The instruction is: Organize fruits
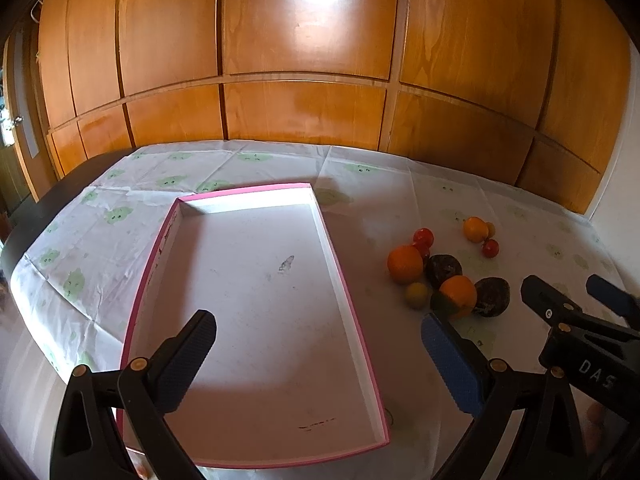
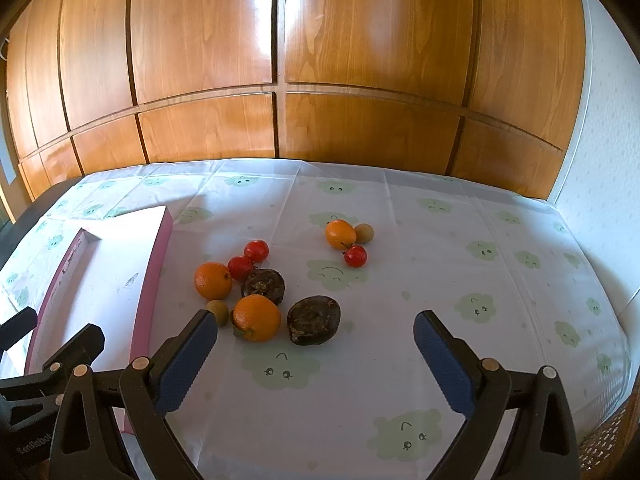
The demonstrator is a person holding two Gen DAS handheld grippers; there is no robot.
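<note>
The fruits (image 2: 256, 316) lie loose on the table (image 2: 440, 264), at about 11 o'clock from the right gripper (image 2: 316, 334), whose fingers gape wide, empty. The left gripper (image 1: 320, 340), equally wide, hovers over the empty pink box (image 1: 352, 304), apparently their destination.

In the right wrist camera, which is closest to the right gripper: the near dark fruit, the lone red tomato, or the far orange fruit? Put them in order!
From the right gripper:
1. Near dark fruit, just ahead between the fingers.
2. Lone red tomato, farther back.
3. Far orange fruit, behind it, slightly left.
</note>
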